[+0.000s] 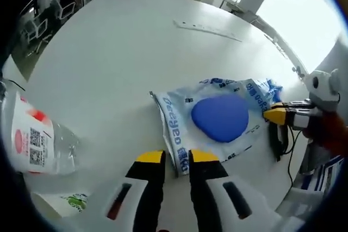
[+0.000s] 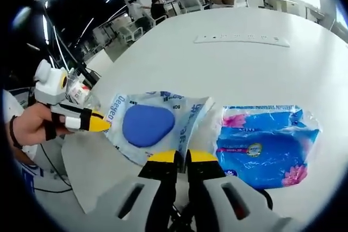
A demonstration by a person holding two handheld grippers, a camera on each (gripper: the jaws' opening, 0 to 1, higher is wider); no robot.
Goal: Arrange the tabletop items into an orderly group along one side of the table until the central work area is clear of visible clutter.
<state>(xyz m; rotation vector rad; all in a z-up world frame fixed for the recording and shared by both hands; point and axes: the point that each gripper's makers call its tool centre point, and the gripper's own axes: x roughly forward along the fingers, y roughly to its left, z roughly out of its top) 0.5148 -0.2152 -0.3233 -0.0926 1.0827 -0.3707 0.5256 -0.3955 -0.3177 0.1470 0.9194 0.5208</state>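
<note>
The wipes pack, pale with a blue lid, lay flat on the white table, pinched from two opposite edges; the left gripper had its yellow-tipped jaws nearly together on the pack's near edge, with plastic seemingly nipped between them; the right gripper stood likewise on the other edge, jaws close, apparently on the wrapper; in each case the actual bite was too small to confirm. A blue tissue pack lay just beside the wipes pack in the right gripper view, near but possibly touching at a corner. A clear bottle with a red-and-white label lay on its side at the left of the left gripper view.

The risk, as I judged it: two grips on a thin film pulling apart could stretch or tear the wrapper, or one jaw could slip off and leave the pack skewed; a sideways drag might also shove the tissue pack; the bottle, lying down, could roll if nudged.

The bottle's cap end was cut off by the view's edge; print on both packs was unreadable; a flat strip far across the table could not be identified.
</note>
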